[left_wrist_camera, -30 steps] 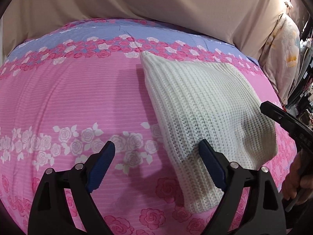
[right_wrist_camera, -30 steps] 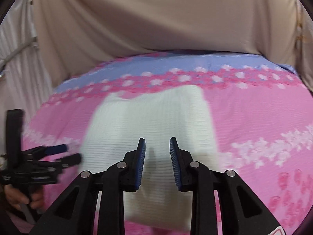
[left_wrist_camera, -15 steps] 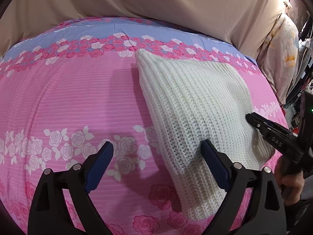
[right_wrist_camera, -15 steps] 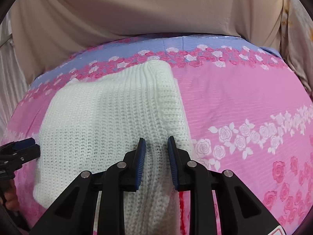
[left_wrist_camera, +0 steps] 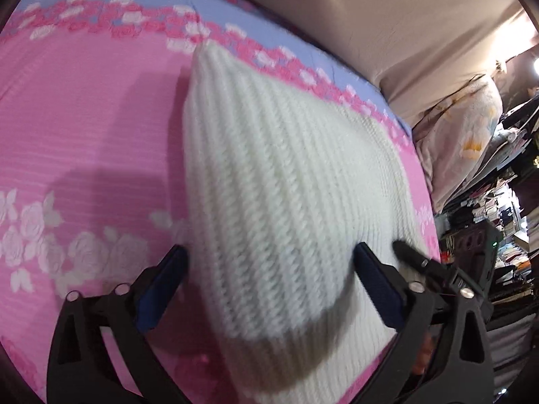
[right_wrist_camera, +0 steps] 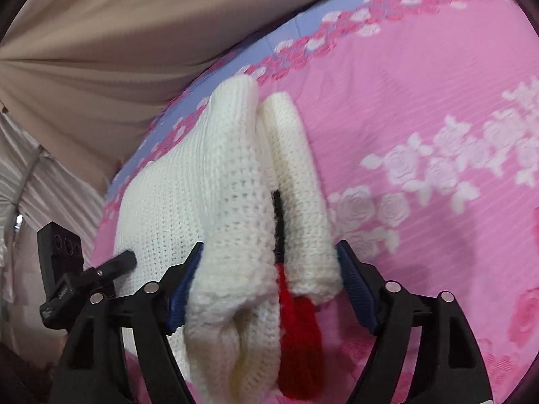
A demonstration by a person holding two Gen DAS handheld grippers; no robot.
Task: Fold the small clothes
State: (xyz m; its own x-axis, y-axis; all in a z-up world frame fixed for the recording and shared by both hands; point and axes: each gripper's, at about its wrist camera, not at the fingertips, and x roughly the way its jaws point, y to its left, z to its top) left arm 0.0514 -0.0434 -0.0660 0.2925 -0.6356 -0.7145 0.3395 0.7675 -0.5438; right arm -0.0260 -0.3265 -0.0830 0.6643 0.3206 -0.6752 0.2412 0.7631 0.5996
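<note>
- A white knitted garment (left_wrist_camera: pixel 279 181) lies folded on a bed covered by a pink sheet (left_wrist_camera: pixel 84 128) printed with roses; in the left wrist view it fills the middle of the frame, running from the upper centre down to the bottom edge.
- The left gripper (left_wrist_camera: pixel 269 289) has its jaws spread wide, one blue pad on each side of the garment's near end; whether the pads touch the knit cannot be told.
- In the right wrist view the right gripper (right_wrist_camera: pixel 269 286) also has wide jaws, with the thick folded edge of the garment (right_wrist_camera: pixel 215 208) bunched between them; red fabric (right_wrist_camera: pixel 298 333) and a dark strip show inside the fold.
- The other gripper appears at the lower left of that frame, its tip against the knit.
- A beige curtain (right_wrist_camera: pixel 118 50) hangs behind the bed in the upper part of both views.
- Cluttered shelves (left_wrist_camera: pixel 498 215) stand at the right edge of the left wrist view.
</note>
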